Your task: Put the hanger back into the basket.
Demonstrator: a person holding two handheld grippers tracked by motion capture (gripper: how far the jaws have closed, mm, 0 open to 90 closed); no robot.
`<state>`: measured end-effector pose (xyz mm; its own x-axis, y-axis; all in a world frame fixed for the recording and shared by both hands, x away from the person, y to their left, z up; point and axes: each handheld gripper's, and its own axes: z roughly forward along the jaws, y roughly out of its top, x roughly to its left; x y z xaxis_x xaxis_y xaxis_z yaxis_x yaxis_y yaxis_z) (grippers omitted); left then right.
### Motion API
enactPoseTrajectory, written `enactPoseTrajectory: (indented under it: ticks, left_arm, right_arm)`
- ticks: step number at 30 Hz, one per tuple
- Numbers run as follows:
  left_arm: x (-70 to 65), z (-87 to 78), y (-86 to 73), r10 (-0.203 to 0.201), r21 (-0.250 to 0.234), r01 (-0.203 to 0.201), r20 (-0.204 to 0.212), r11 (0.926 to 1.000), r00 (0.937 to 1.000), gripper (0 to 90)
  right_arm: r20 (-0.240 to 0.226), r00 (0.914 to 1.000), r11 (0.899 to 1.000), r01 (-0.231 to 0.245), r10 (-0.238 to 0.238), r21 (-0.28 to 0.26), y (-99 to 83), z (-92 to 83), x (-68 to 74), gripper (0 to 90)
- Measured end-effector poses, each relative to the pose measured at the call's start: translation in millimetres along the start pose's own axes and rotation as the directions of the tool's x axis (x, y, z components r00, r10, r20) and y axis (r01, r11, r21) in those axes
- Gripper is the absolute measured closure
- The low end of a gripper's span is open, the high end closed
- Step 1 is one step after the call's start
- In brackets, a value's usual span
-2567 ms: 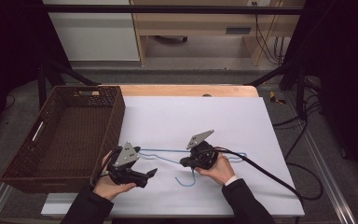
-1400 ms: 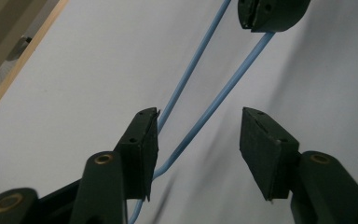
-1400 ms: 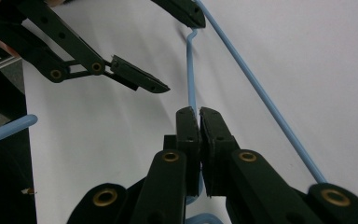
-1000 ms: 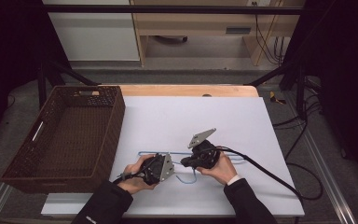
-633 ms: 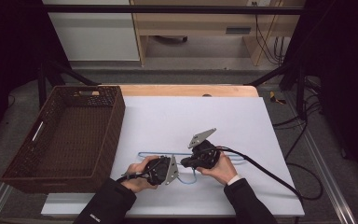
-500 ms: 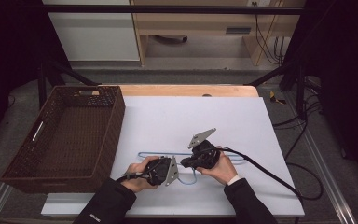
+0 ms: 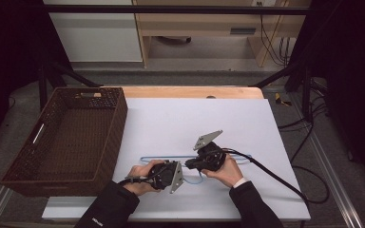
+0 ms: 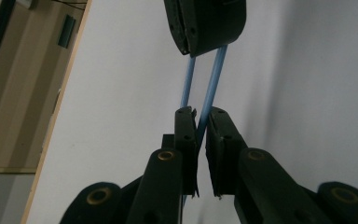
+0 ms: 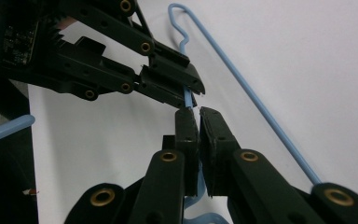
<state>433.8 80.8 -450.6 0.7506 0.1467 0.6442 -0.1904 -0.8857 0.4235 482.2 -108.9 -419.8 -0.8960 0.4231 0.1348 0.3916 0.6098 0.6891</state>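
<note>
A blue wire clothes hanger [image 7: 195, 157] lies flat on the white worktop [image 7: 228, 118], near the front edge and about midway along it. Both tools grip it at its neck, tip to tip. The left tool [image 7: 183, 172] has just been closing and is now clamped on the wire, which runs between its pads in the left gripper view [image 8: 200, 125]. The right tool [image 7: 188, 165] is clamped on the same wire from the other side [image 9: 194, 114]. A brown wicker basket [image 7: 116, 118] stands at the worktop's left edge, well apart from the hanger.
</note>
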Motion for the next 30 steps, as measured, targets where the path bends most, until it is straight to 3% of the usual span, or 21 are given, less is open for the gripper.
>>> enactPoseTrajectory:
  ticks: [2,6,11,12,13,14,16,17,19,20,21,24,25,28,30]
  left_arm:
    - [0.4,0.0,0.3,0.008,0.001,-0.008,0.009,1.0000,0.9999,84.0]
    - [-0.2,1.3,1.1,0.017,0.006,-0.017,0.012,0.9998,0.9998,84.3]
    - [2.1,-1.6,7.1,0.033,0.016,-0.033,0.004,0.9993,0.9995,86.2]
    - [2.1,-1.6,7.1,0.033,0.016,-0.033,0.004,0.9993,0.9995,86.6]
    - [3.7,-2.0,9.8,0.032,0.019,-0.032,0.009,0.9993,0.9994,86.9]
    - [3.7,-2.0,9.8,0.032,0.019,-0.032,0.009,0.9993,0.9994,87.1]
    - [5.6,-1.6,11.5,0.021,0.020,-0.022,0.018,0.9996,0.9996,87.2]
    - [6.9,-1.3,11.9,0.020,0.023,-0.020,0.020,0.9995,0.9996,87.2]
    - [9.0,-1.0,12.2,0.007,0.025,-0.008,0.025,0.9997,0.9997,87.3]
    - [10.1,-1.1,12.4,0.001,0.027,-0.001,0.028,0.9996,0.9996,87.3]
    - [12.5,-0.8,12.8,-0.017,0.032,0.016,0.031,0.9994,0.9994,87.2]
    - [15.6,-0.3,13.3,-0.043,0.036,0.042,0.035,0.9984,0.9984,87.2]
    - [17.5,-0.2,13.4,-0.052,0.041,0.050,0.035,0.9979,0.9981,87.3]
    - [21.5,-0.6,13.0,-0.100,0.035,0.099,0.042,0.9945,0.9941,87.4]
    - [25.2,-2.0,11.9,-0.162,0.029,0.161,0.041,0.9865,0.9859,87.6]
  right_arm:
    - [0.037,0.9993,0.999,0.011,-0.010,-0.034,-0.5,-5.7,-1.8,84.6]
    - [0.074,0.9971,0.995,-0.010,0.017,-0.097,-2.7,-19.2,-7.4,82.3]
    - [0.163,0.9843,0.982,-0.037,0.068,-0.186,-8.3,-39.6,-18.4,71.5]
    - [0.163,0.9843,0.982,-0.037,0.068,-0.186,-8.3,-39.6,-18.4,71.5]
    - [0.197,0.9764,0.975,-0.044,0.088,-0.216,-11.7,-47.8,-22.1,64.9]
    - [0.197,0.9764,0.975,-0.044,0.088,-0.216,-11.7,-47.8,-22.1,64.9]
    - [0.240,0.9643,0.969,-0.051,0.111,-0.240,-15.9,-56.5,-25.2,60.0]
    - [0.280,0.9496,0.960,-0.061,0.141,-0.274,-20.1,-65.9,-28.8,53.4]
    - [0.286,0.9452,0.955,-0.072,0.157,-0.288,-21.6,-69.9,-29.7,52.1]
    - [0.299,0.9388,0.947,-0.074,0.172,-0.312,-24.2,-76.8,-31.7,49.5]
    - [0.319,0.9269,0.937,-0.083,0.198,-0.340,-28.3,-87.1,-33.0,45.4]
    - [0.338,0.9203,0.933,-0.070,0.197,-0.354,-32.3,-93.7,-32.6,41.4]
    - [0.350,0.9122,0.928,-0.076,0.212,-0.364,-39.2,-99.2,-31.0,37.6]
    - [0.358,0.9066,0.928,-0.085,0.224,-0.364,-46.3,-102.3,-29.8,33.8]
    - [0.359,0.8996,0.925,-0.110,0.248,-0.364,-57.4,-106.1,-28.0,30.6]
